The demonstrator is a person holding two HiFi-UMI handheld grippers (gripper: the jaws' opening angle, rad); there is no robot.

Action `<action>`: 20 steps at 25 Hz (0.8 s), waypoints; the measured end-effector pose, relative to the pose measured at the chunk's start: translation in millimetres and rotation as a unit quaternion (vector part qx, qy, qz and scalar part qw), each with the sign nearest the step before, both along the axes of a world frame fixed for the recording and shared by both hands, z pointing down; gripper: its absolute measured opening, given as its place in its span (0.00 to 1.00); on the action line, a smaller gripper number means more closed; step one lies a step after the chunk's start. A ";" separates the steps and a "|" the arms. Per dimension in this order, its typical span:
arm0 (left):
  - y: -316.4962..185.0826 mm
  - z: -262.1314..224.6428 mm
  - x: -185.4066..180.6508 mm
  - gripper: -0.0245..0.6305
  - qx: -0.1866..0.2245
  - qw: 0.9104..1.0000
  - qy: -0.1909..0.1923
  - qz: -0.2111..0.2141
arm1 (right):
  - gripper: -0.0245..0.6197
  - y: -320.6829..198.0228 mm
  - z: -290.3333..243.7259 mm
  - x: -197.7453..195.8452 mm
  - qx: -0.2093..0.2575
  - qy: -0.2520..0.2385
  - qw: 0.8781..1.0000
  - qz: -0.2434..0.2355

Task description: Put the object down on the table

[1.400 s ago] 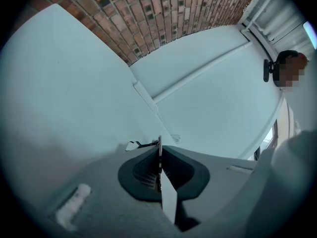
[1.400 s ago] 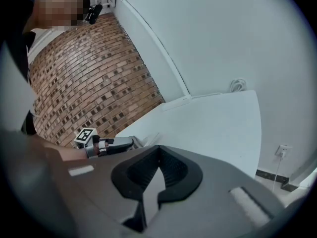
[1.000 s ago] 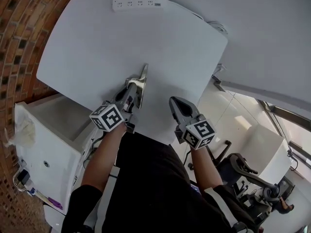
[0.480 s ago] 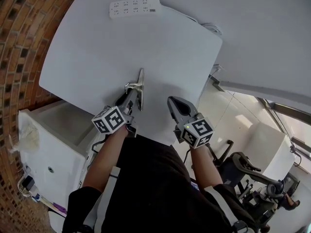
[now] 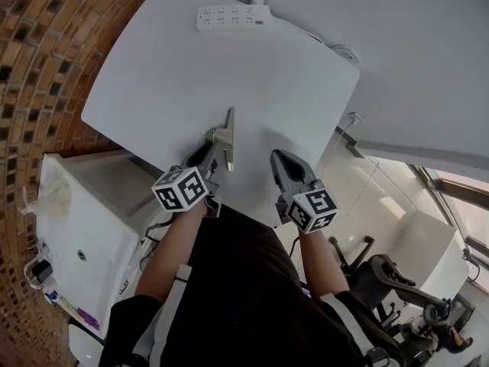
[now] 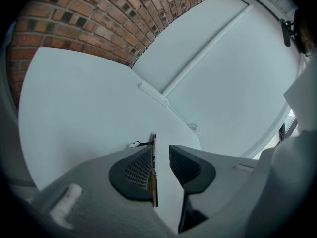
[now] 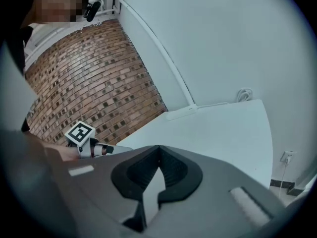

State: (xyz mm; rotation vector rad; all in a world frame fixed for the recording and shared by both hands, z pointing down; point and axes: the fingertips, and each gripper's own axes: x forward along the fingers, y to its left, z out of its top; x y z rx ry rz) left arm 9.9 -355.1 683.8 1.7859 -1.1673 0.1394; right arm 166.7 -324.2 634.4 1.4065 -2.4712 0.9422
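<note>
The left tool (image 6: 161,148) is opening. Its ribbed dark pads are spreading, and the object (image 6: 153,182) stands between them. It leans against the left pad, with a clear gap to the right pad, so nothing is clamping it now. The right tool (image 7: 158,150) hangs just beside it over the near edge of the bench (image 5: 176,75), its tips closed together on nothing.

I'd say the job is all but done. The object appears to rest on the bench near its front edge, on its thin side, though I cannot see the contact itself. What is left is to draw the left tool back without knocking it over, since a strip that narrow may tip flat.

The object is a slim, flat piece of bright metal, long and blade-like, with a small lug jutting from one side. The bench top is smooth, matte and white, with rounded corners. A white power strip (image 5: 231,17) lies at its far edge, well apart from the object. A rough brick wall (image 5: 38,52) runs along the left.
</note>
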 end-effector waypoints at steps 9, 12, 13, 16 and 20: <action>22.7 10.2 -29.7 0.21 -0.010 0.997 0.019 -0.077 | 0.05 32.6 -41.4 8.8 0.055 0.007 0.998 -0.031; 39.5 1.0 -41.9 0.21 0.006 0.994 0.017 -0.108 | 0.05 48.5 -57.9 17.8 0.073 0.014 0.997 -0.028; 44.1 -4.7 -42.5 0.21 0.014 0.993 0.023 -0.114 | 0.05 52.4 -62.3 22.5 0.077 0.015 0.997 -0.024; 51.2 -38.1 -37.9 0.20 0.070 0.991 0.039 -0.106 | 0.05 57.8 -75.5 35.6 0.091 0.018 0.996 -0.008; 71.2 -108.6 -30.0 0.19 0.198 0.978 0.059 -0.028 | 0.05 72.1 -95.4 39.9 0.112 0.010 0.994 0.015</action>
